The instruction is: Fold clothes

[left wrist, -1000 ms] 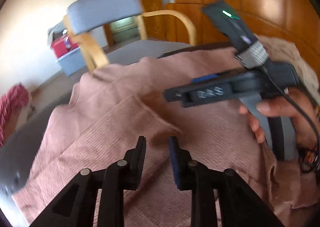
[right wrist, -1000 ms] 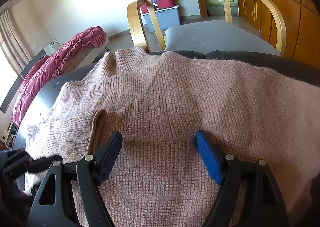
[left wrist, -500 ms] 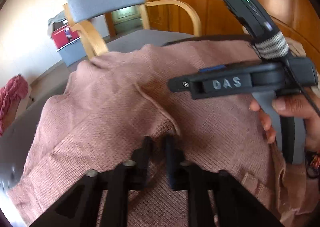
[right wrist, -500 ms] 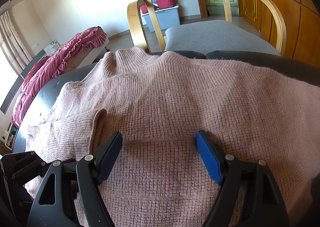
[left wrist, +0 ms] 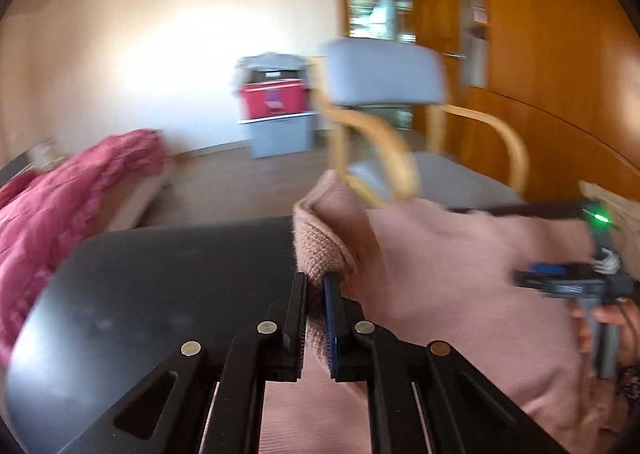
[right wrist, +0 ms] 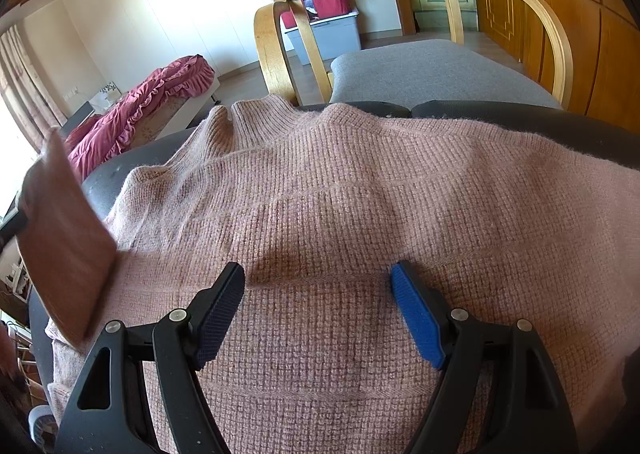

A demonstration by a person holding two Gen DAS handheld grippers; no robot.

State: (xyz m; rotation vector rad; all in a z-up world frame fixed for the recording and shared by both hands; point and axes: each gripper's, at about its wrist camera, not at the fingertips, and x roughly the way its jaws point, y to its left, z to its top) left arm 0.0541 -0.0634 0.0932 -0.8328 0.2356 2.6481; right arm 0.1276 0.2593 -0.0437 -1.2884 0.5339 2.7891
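My left gripper (left wrist: pixel 314 294) has its fingers clamped on a fold of the pink sweater (right wrist: pixel 360 214); a bunch of knit sticks up between the pads, lifted off the table (left wrist: pixel 160 294). My right gripper (right wrist: pixel 318 286) has its fingers spread wide, tips resting on the sweater's body with nothing pinched between them. In the left view, my right hand (left wrist: pixel 608 330) shows on the far side of the sweater from the raised fold.

The sweater lies spread on the table, collar toward the chair (right wrist: pixel 420 66). A blurred brown-pink flap rises at the sweater's left edge in the right view; I take it for the part I am lifting, probably a sleeve, though I cannot tell for sure.

I judge I am at the first fold: bringing the left side in over the sweater's body. Next I need to carry the pinched knit across toward my right gripper, lay it flat, release only once it rests on the body, and keep the right fingers pressing down as an anchor.
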